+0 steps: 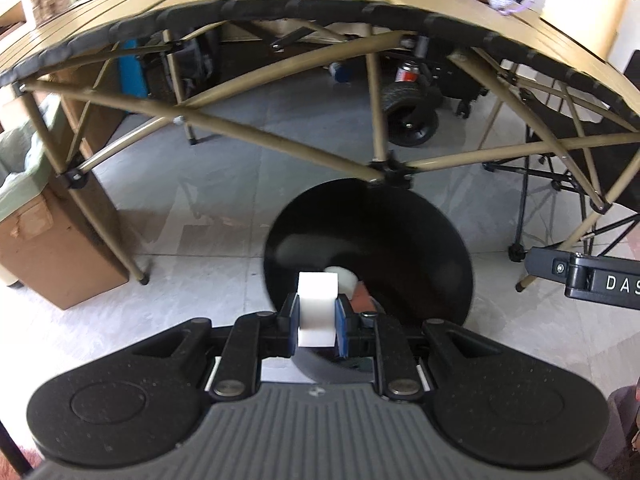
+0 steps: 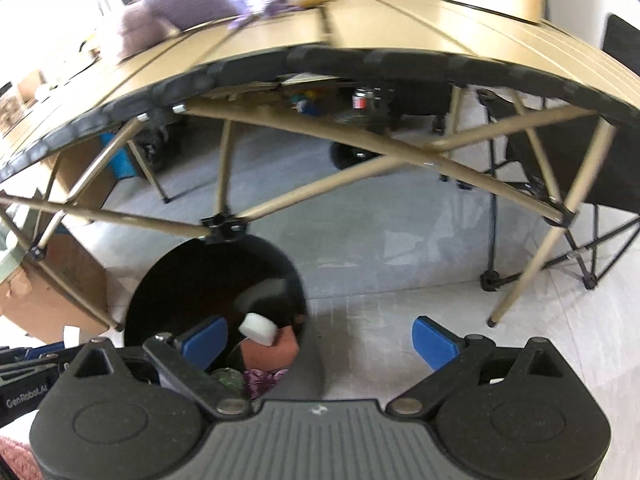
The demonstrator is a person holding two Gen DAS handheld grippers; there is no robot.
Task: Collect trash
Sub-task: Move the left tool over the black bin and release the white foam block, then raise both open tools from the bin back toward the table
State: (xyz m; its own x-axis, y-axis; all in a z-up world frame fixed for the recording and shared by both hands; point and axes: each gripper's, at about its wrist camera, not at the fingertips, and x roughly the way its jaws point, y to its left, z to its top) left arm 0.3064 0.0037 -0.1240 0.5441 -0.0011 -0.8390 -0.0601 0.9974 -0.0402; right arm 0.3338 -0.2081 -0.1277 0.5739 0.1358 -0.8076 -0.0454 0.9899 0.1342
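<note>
Not much lettering here. White capitals "DAS" stand on the side of the dark right gripper, cut off at the picture's right edge. In the right wrist view, "GenRobot.AI" runs in pale letters along the black left gripper at the lower left. The red can under the table carries a label too blurred to read.
</note>
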